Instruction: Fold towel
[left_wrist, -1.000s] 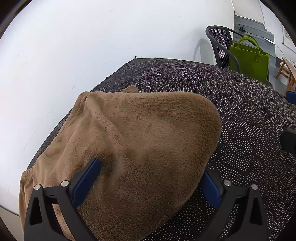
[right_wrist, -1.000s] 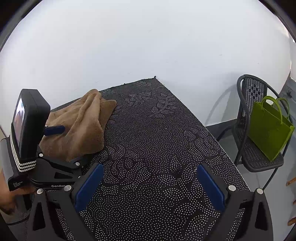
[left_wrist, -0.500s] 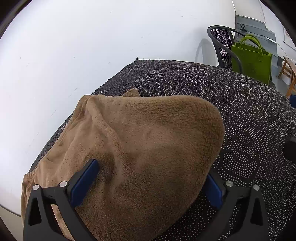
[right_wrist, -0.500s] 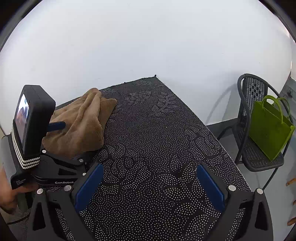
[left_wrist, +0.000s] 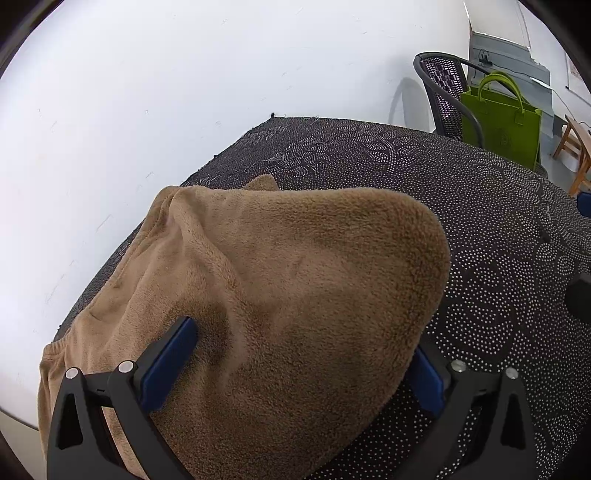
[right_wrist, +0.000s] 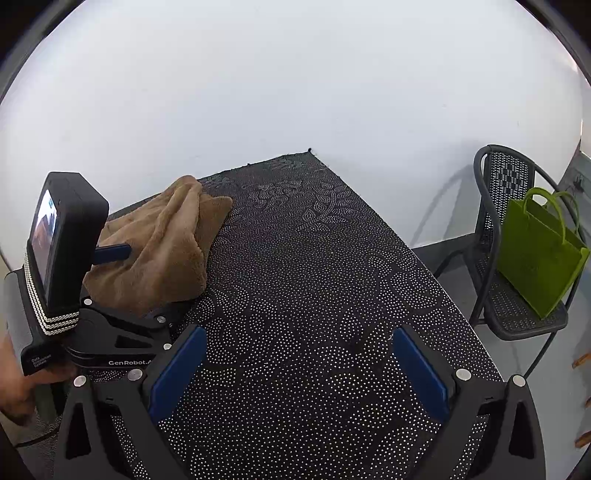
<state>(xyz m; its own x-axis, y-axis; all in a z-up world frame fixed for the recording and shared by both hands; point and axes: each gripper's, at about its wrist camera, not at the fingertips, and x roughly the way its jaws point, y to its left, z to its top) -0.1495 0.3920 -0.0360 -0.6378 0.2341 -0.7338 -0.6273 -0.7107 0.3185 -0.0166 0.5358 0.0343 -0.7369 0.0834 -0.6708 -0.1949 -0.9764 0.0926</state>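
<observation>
Both pairs of fingers stand wide apart: our left gripper (left_wrist: 299, 369) straddles the bunched brown towel (left_wrist: 280, 295) at the tabletop's (right_wrist: 314, 295) left edge, while our right gripper (right_wrist: 295, 373) holds nothing. Closing now, we risk pinching several layers and folding it crookedly.

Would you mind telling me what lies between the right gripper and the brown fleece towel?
In the right wrist view, only bare dotted black tablecloth separates the open right gripper from the brown fleece towel.
</observation>
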